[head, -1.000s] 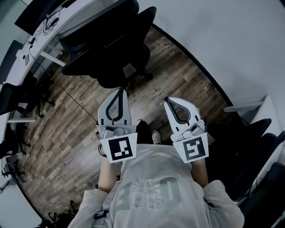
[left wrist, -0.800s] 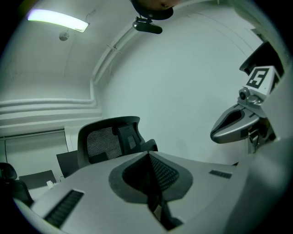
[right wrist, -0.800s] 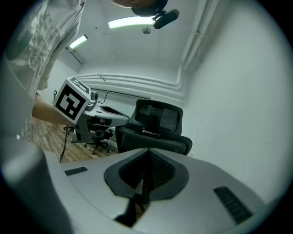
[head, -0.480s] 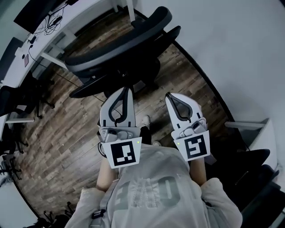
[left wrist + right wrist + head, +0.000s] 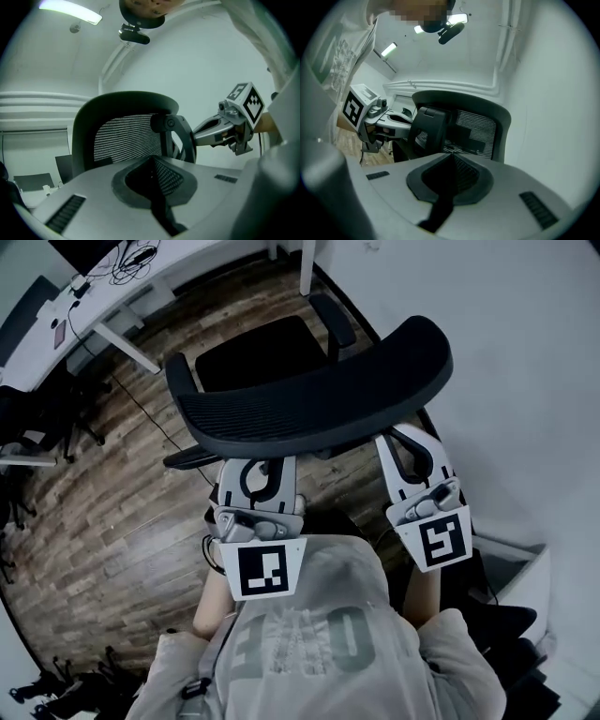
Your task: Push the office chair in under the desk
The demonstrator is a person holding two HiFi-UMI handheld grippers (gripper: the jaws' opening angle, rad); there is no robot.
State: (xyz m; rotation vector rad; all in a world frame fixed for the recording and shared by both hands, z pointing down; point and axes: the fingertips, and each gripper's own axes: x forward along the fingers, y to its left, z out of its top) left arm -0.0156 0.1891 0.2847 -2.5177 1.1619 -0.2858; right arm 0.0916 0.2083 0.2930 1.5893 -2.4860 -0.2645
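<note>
- The office chair point(image 5: 314, 404) stands on the wood floor point(image 5: 112, 521). Its black mesh backrest is broadside to the person and its seat point(image 5: 258, 357) faces away from them, toward the white bench point(image 5: 141, 282).
- The chair is not under the bench: the seat sits out on open floor, with bare planks between it and the bench edge.
- The left tool point(image 5: 260, 470) is right behind the backrest, jaws pressed together with nothing between them. Its tip runs in under the backrest's rim in the head view.
- In the left gripper view the mesh back point(image 5: 122, 138) fills the space just ahead of the closed left tool point(image 5: 152, 161). Whether the tip actually touches it cannot be told.
- The right tool point(image 5: 410, 444) is level with it at the backrest's other end. It is also fully closed and holds nothing.
- The right gripper view shows the chair back point(image 5: 476, 129) close in front of the right tool point(image 5: 452, 157), and contact is again unclear.
- Each tool shows in the other's camera, side by side behind the chair.
- Further out, cables point(image 5: 131, 254) lie on the bench.
- A white wall point(image 5: 525, 352) runs close along the right.
- More dark chairs point(image 5: 23, 418) stand at the far left.
</note>
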